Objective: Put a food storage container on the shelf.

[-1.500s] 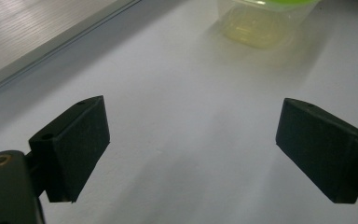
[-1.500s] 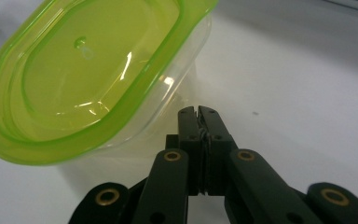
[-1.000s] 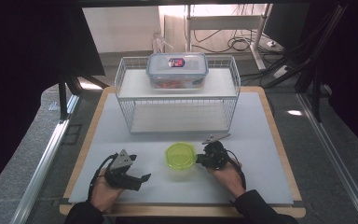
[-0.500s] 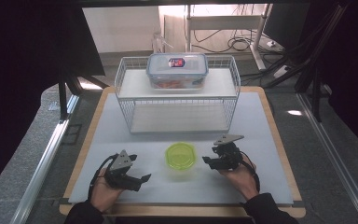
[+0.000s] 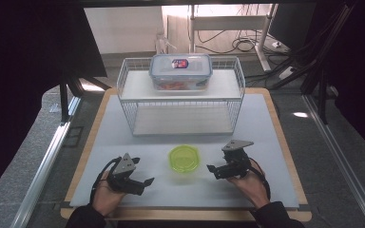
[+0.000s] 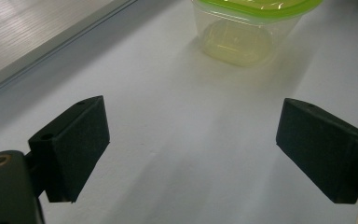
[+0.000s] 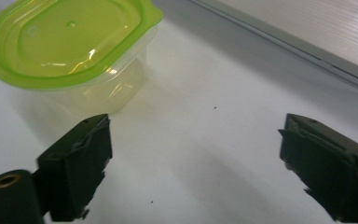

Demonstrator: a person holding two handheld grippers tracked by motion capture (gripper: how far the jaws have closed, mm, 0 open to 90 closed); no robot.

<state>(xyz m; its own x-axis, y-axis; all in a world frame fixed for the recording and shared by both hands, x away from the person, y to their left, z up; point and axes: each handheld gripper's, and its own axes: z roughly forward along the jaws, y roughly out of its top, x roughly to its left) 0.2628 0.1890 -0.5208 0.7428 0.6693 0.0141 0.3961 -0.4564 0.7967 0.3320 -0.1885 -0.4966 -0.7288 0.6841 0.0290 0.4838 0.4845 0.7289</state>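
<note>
A small clear tub with a green lid stands on the white mat near the front middle. It appears again in the left gripper view and the right gripper view. My left gripper rests open on the mat to the tub's left, nothing between its pads. My right gripper sits just right of the tub; its jaws have just been opening and stand wide, with nothing between the pads.
A white wire rack stands at the back of the mat, with a clear lidded food box on its top shelf. The wooden table edge frames the mat. Cables lie on the floor behind.
My right gripper has let go of the green-lidded tub, opened its jaws and drawn back to the right. The tub stays on the mat. The left gripper has not moved.
</note>
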